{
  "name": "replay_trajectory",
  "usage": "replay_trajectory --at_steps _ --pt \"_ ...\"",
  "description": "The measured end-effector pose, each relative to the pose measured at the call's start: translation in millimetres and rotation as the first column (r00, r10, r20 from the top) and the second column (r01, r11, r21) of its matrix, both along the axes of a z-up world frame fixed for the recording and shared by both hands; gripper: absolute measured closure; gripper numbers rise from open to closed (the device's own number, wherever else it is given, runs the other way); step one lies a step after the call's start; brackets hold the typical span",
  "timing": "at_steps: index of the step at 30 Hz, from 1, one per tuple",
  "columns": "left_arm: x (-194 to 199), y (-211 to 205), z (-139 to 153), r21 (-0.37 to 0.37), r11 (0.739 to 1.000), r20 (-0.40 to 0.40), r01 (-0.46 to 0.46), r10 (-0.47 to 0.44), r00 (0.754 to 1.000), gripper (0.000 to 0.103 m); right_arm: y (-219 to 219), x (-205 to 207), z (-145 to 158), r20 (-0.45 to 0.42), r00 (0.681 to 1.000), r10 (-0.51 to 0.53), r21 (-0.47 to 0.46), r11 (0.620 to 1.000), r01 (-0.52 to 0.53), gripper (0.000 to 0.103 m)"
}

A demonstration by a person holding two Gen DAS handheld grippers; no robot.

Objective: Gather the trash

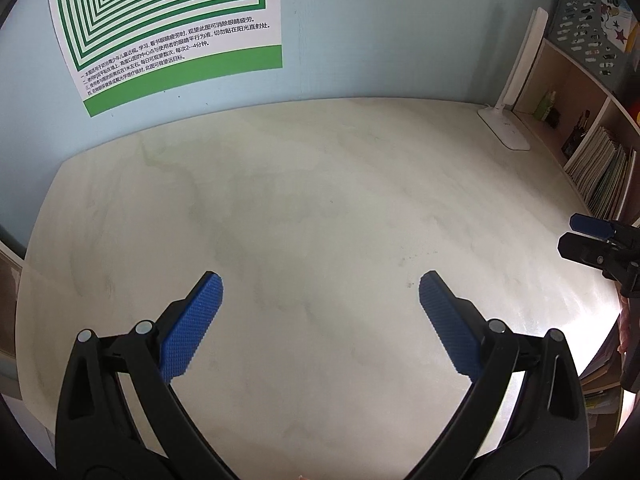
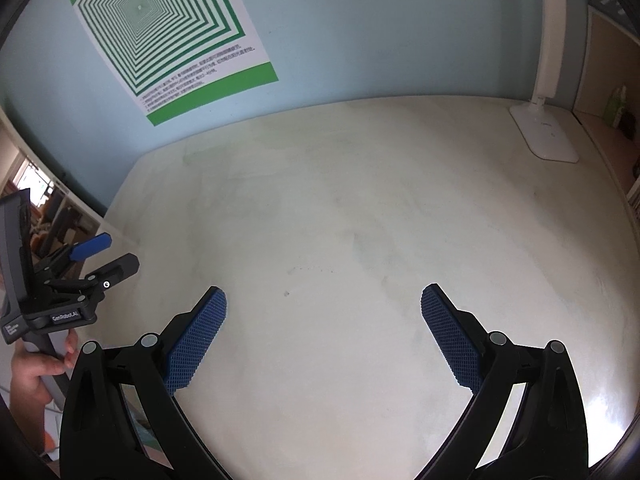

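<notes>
No trash shows in either view. My left gripper is open and empty, with blue pads spread wide above the pale desk top. My right gripper is open and empty too, above the same desk top. The right gripper also shows at the right edge of the left wrist view. The left gripper shows at the left edge of the right wrist view, held by a hand.
A white desk lamp stands at the back right of the desk, also in the right wrist view. A shelf with books stands to the right. A green-and-white poster hangs on the blue wall.
</notes>
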State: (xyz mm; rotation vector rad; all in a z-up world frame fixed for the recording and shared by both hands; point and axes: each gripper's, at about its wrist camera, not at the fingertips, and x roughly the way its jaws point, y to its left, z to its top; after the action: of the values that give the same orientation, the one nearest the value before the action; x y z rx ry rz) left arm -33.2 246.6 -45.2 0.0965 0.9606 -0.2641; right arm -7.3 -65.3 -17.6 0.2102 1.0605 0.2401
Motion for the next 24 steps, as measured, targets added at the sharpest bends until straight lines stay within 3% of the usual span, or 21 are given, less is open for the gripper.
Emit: replay_trajectory --at_steps 9,18,24 --pt "-12.8 -2.3 6.6 0.026 1.0 0.095 -0.018 0.016 0.995 0.007 15.5 -7.7 2.9 0.028 1.0 -0.002 -0.055 0.998 0.003 0.006" --pt "-17.5 2.0 13.9 -0.018 0.998 0.151 -0.055 0.057 0.987 0.007 23.6 -7.1 7.1 0.039 0.999 -0.013 -0.047 0.999 0.015 0.006" --pt "-14.7 9.4 15.1 -0.052 0.994 0.146 -0.099 0.106 0.984 0.007 26.3 -5.4 7.1 0.049 0.999 -0.024 -0.069 0.997 0.027 0.006"
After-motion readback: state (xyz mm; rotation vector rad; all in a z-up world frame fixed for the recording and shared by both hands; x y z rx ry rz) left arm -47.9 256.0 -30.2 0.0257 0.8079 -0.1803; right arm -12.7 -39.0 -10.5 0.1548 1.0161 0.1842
